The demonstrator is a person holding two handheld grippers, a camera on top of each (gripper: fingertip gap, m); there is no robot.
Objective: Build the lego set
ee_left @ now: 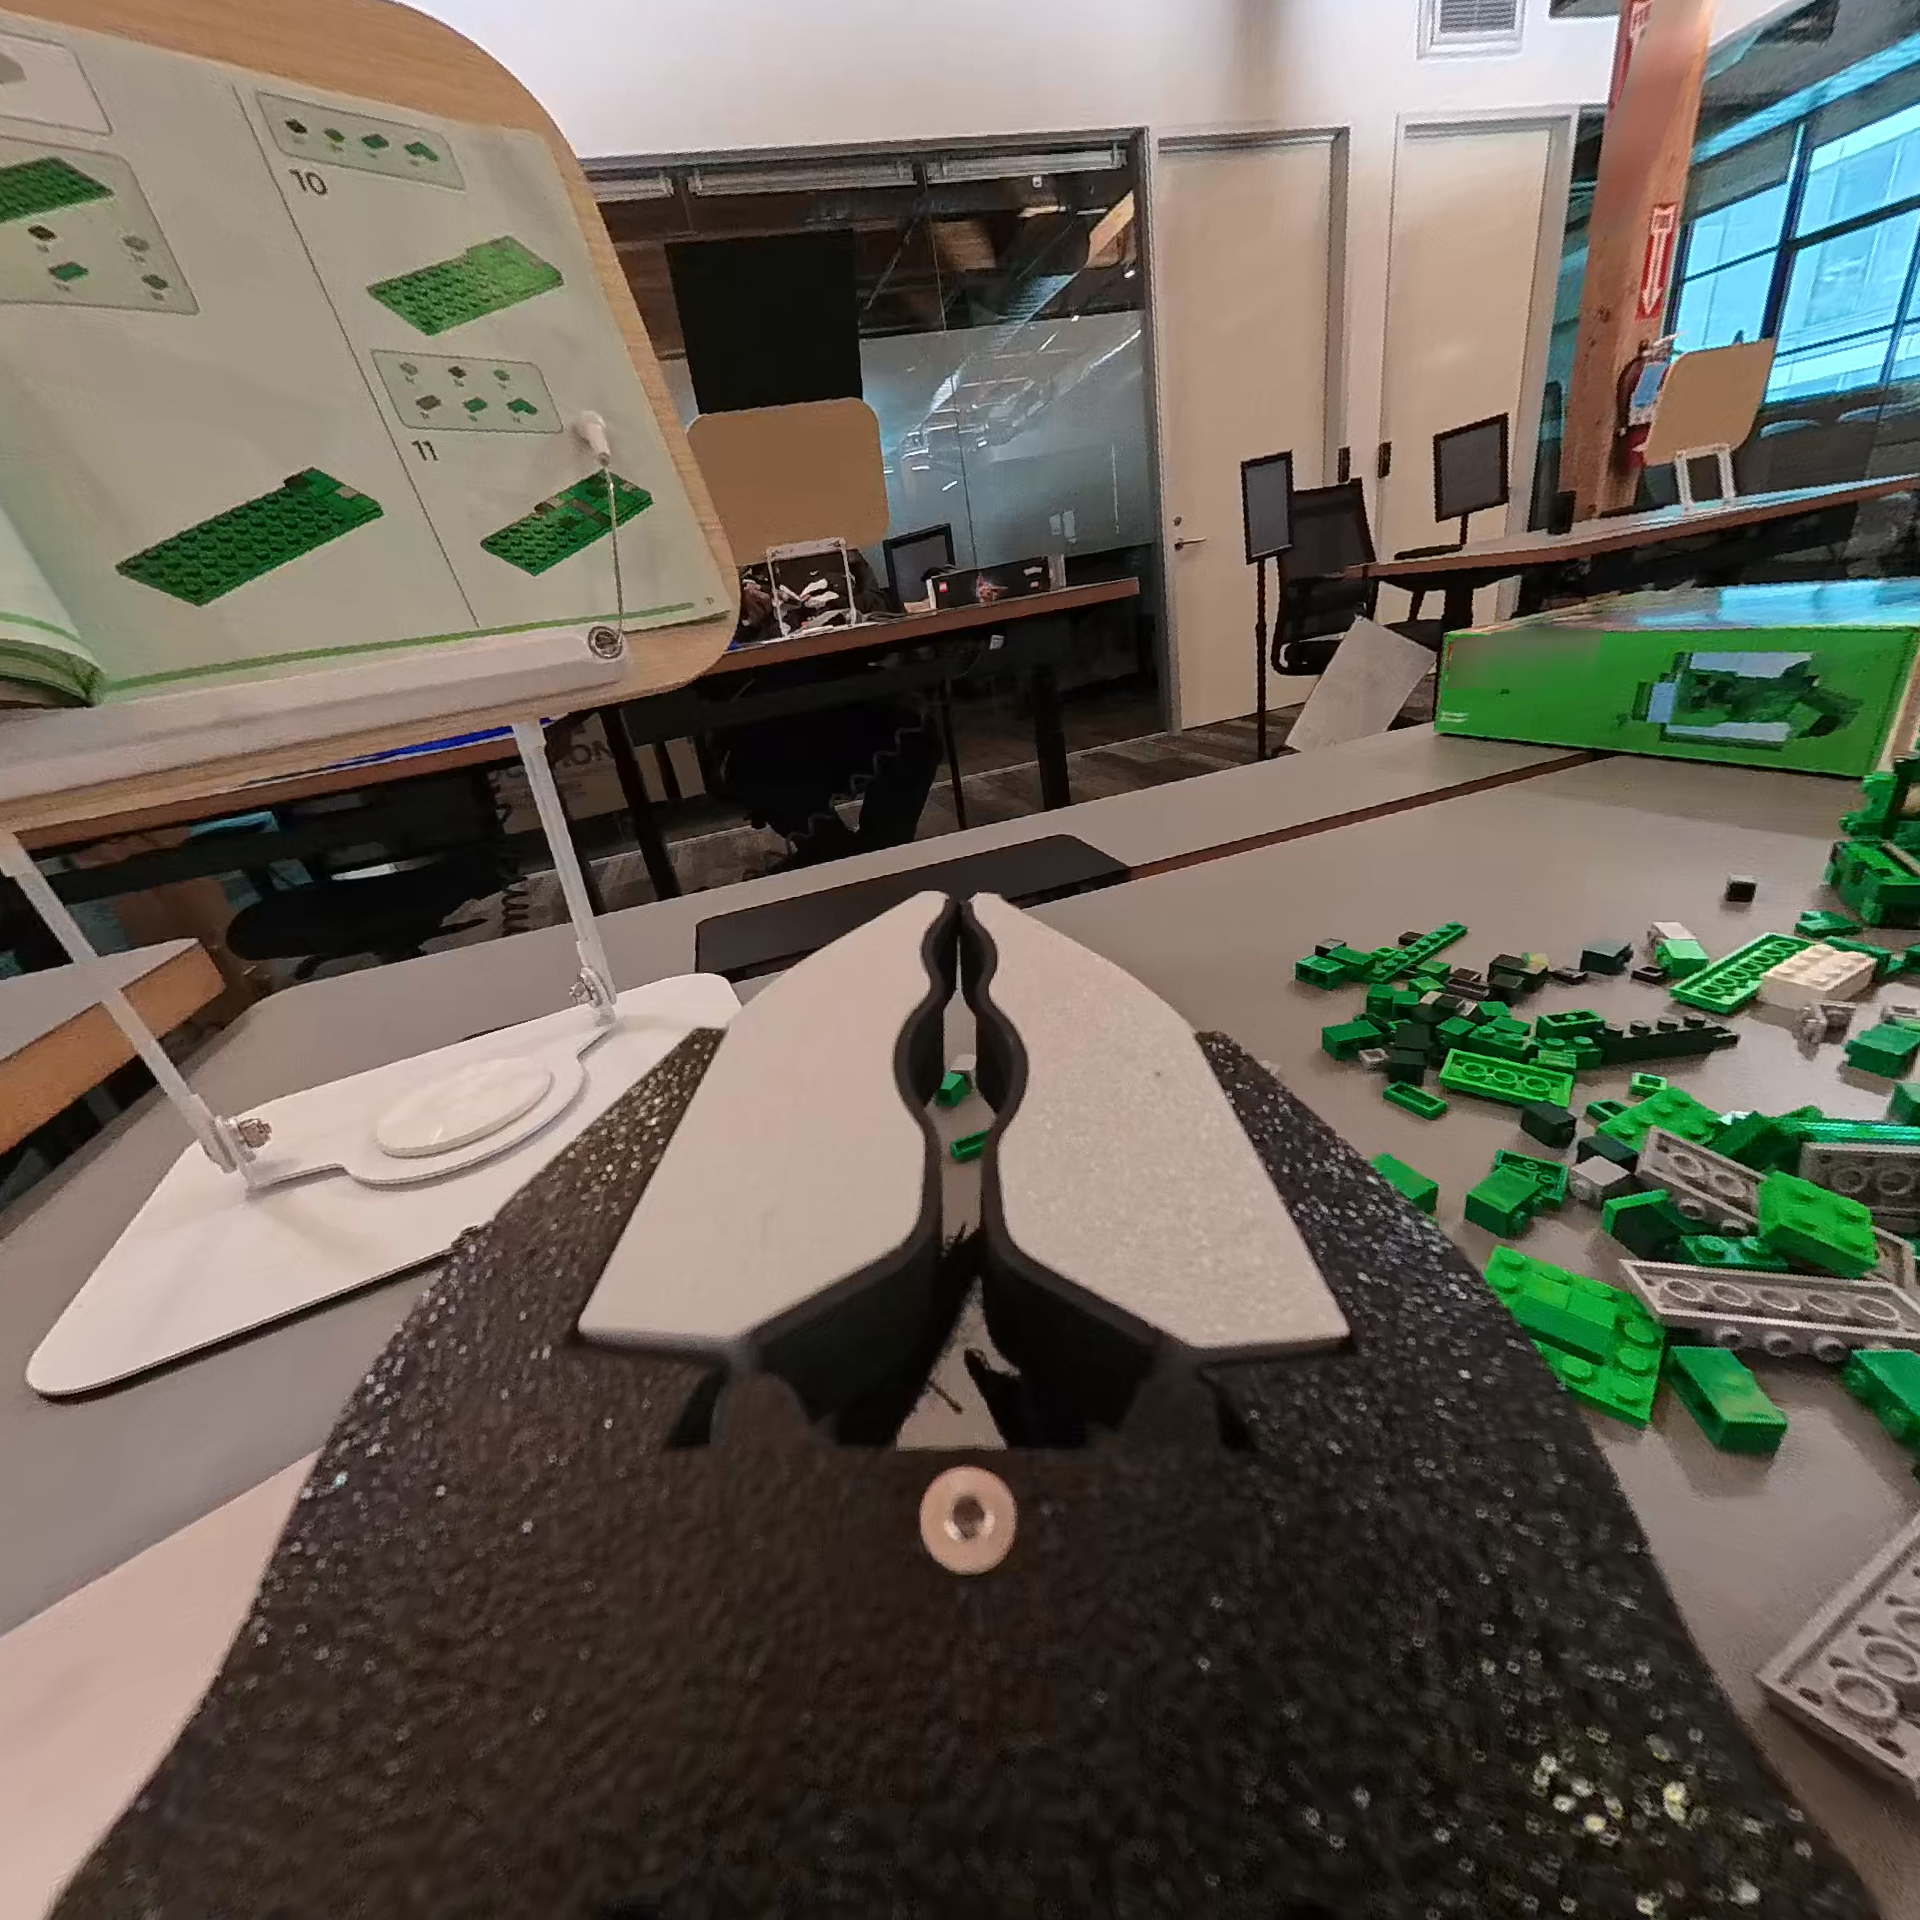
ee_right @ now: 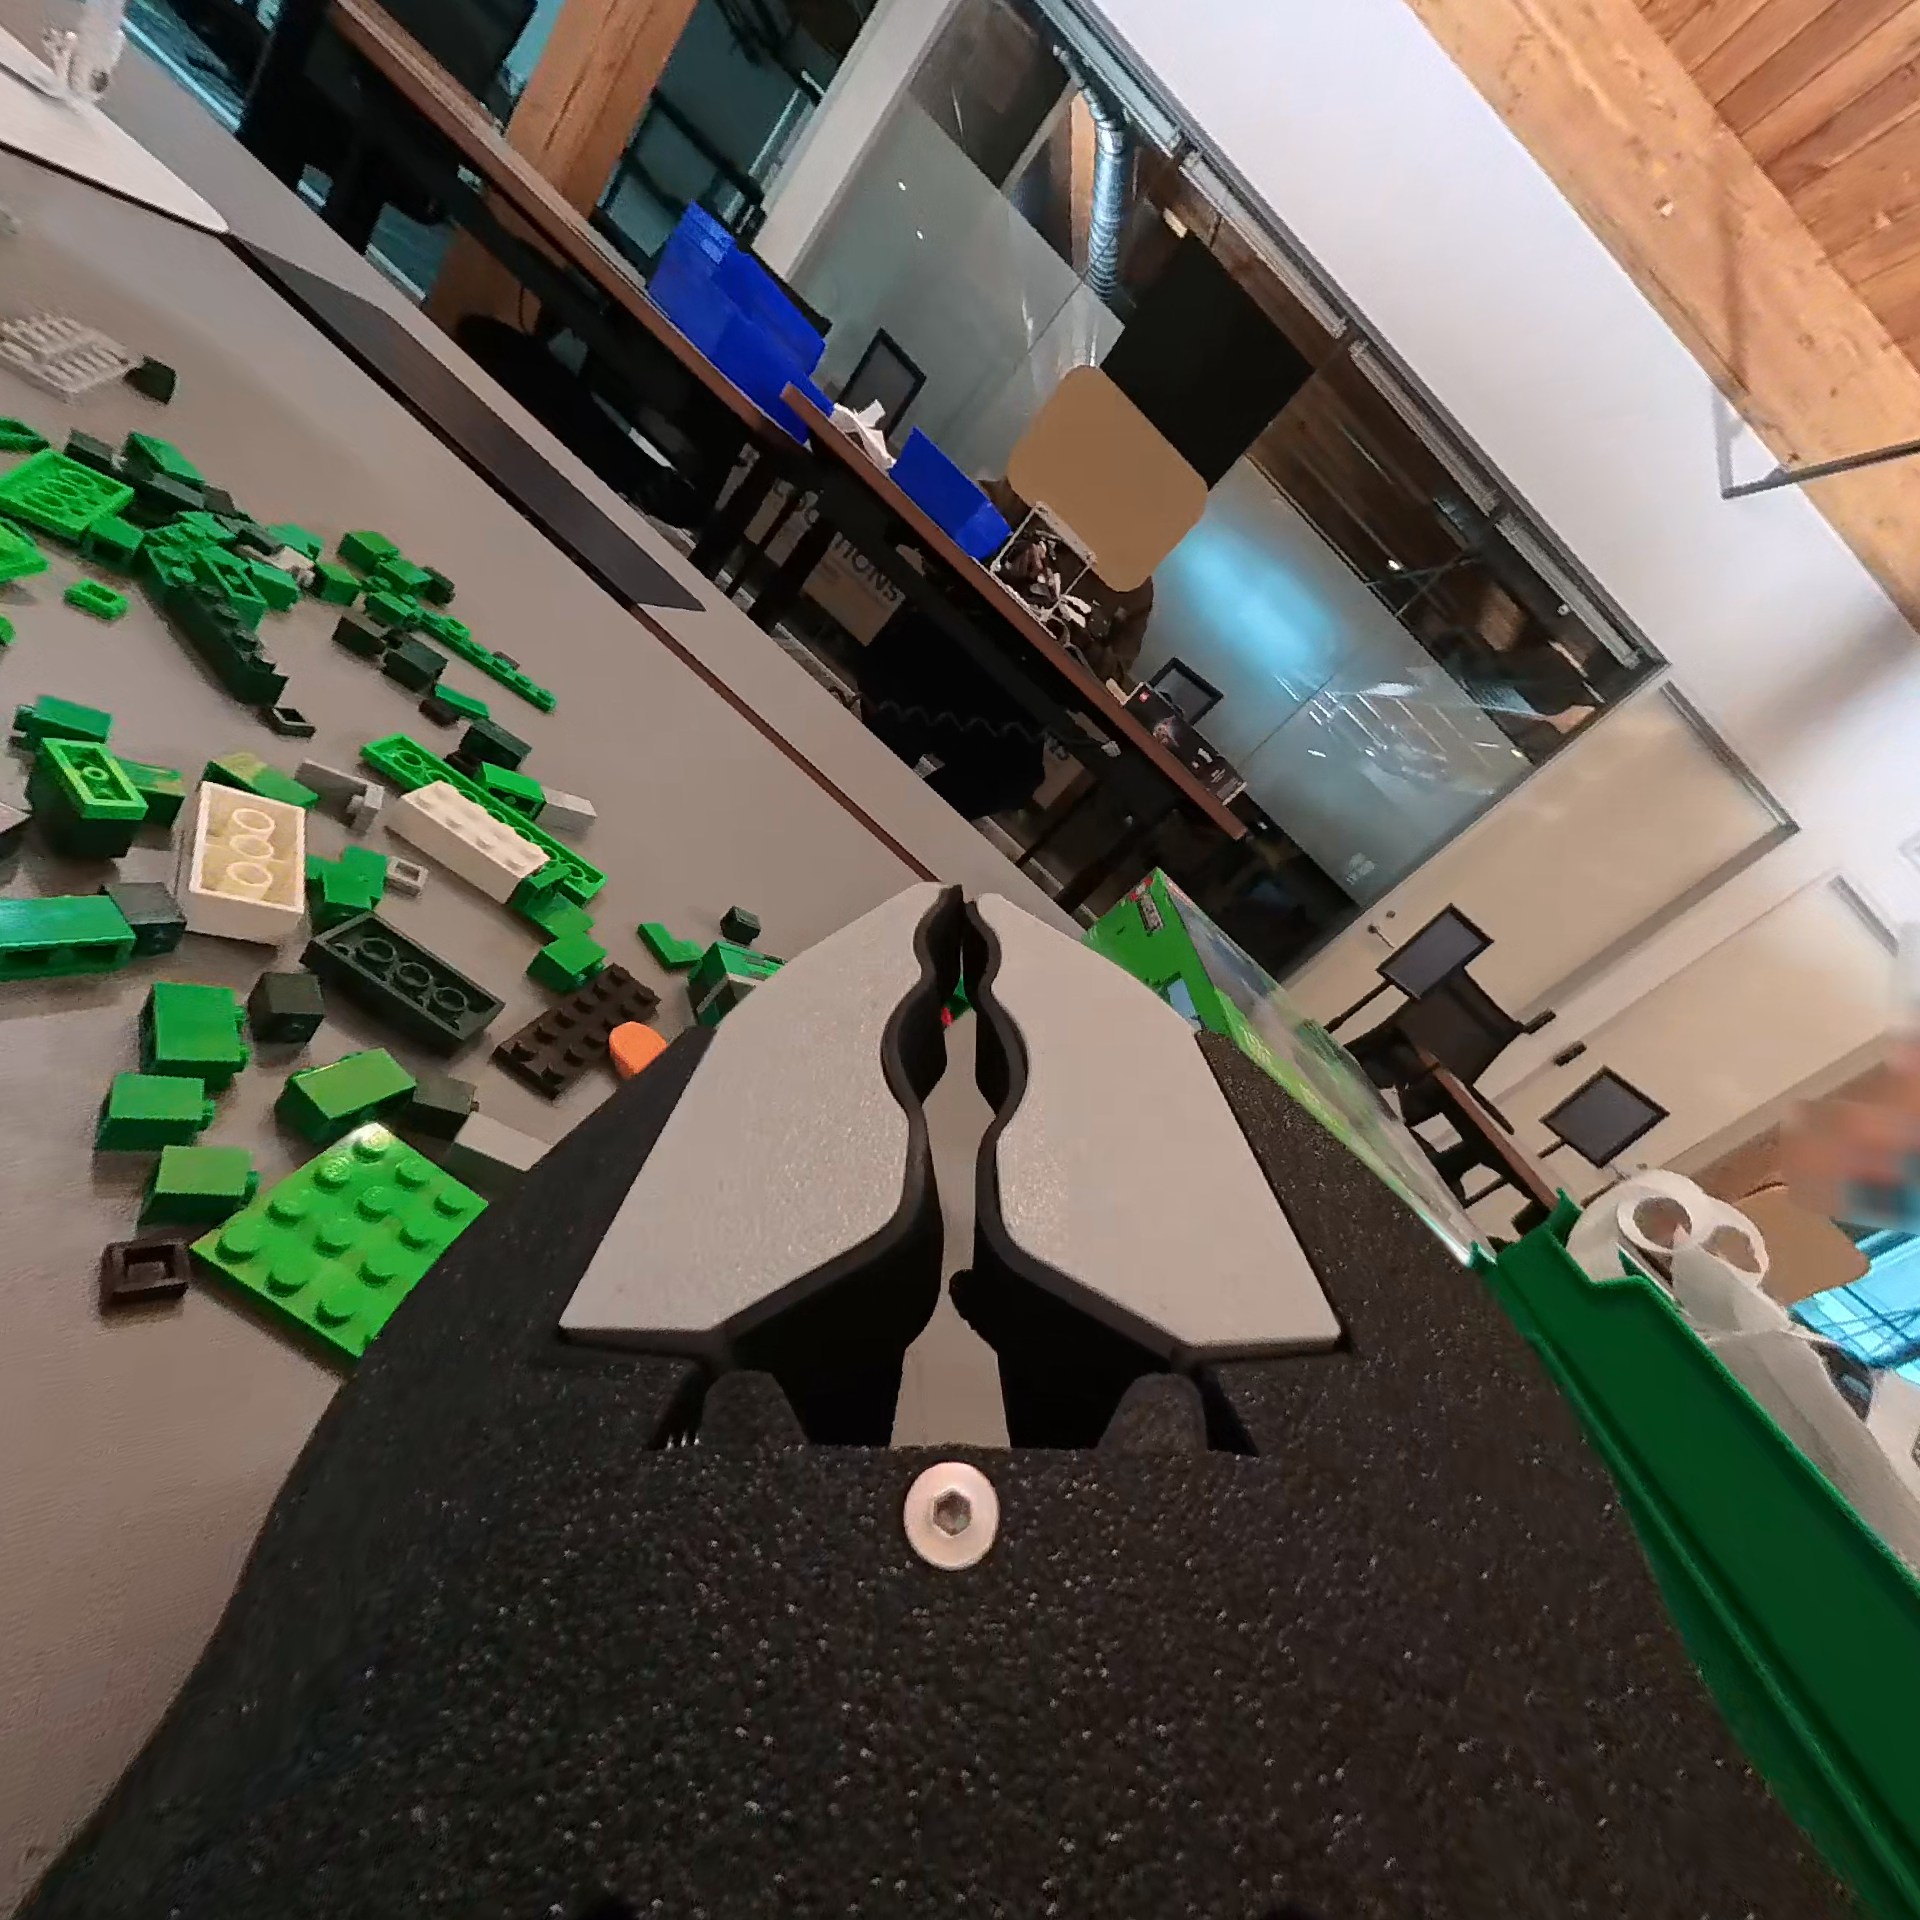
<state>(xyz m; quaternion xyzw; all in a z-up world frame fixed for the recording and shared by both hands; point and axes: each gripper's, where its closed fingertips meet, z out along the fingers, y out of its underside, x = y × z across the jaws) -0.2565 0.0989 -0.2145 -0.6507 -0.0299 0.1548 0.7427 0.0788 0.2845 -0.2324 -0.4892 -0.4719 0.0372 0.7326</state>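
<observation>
My left gripper (ee_left: 962,912) is shut and empty, held above the grey table. A pile of loose green, dark green, grey and white Lego pieces (ee_left: 1621,1132) lies to its right. An open instruction booklet (ee_left: 312,353) stands on a white stand to the left. My right gripper (ee_right: 962,902) is shut and empty, tilted, with the loose pieces (ee_right: 312,883) spread to its left. Among them are a bright green plate (ee_right: 343,1236), a white brick (ee_right: 247,860) and a dark green brick (ee_right: 400,982). A large green plate edge (ee_right: 1704,1538) runs along its right side.
The white base of the booklet stand (ee_left: 312,1174) sits on the table at left. The green set box (ee_left: 1683,691) lies at the back right, also in the right wrist view (ee_right: 1195,966). A grey plate (ee_left: 1860,1662) lies at the near right. Other desks, chairs and monitors stand behind. One gripper's finger ends stand about 40 cm off the other's. From my right tips it is roughly 11 cm to the bright green plate (ee_right: 343,1236); from my left, 35 cm.
</observation>
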